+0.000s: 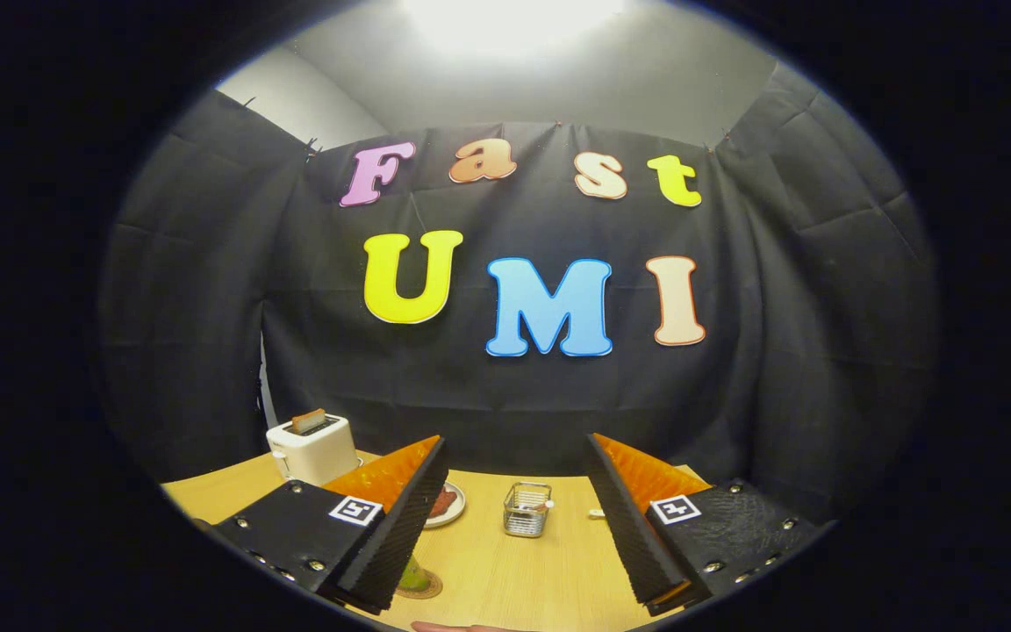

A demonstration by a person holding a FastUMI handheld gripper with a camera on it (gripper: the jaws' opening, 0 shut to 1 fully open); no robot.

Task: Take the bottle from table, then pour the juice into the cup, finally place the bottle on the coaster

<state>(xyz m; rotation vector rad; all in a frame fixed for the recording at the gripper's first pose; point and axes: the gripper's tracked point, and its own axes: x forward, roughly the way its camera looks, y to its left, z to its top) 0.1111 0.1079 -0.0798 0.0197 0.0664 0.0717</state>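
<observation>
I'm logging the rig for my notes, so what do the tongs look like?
The tongs have two wedge-shaped fingers that taper forward, with ribbed inner faces. Each sits on a dark textured plate fixed with small shiny screws and bearing a square black-and-white marker. No cable or sleeve can be seen.

White toaster [311,448] on light wood table [505,570].

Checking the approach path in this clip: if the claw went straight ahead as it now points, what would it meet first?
The claw is open. The first thing ahead, between its fingers, looks like the small wire basket on the table; depth is unclear. The black cloth wall lies beyond.
</observation>
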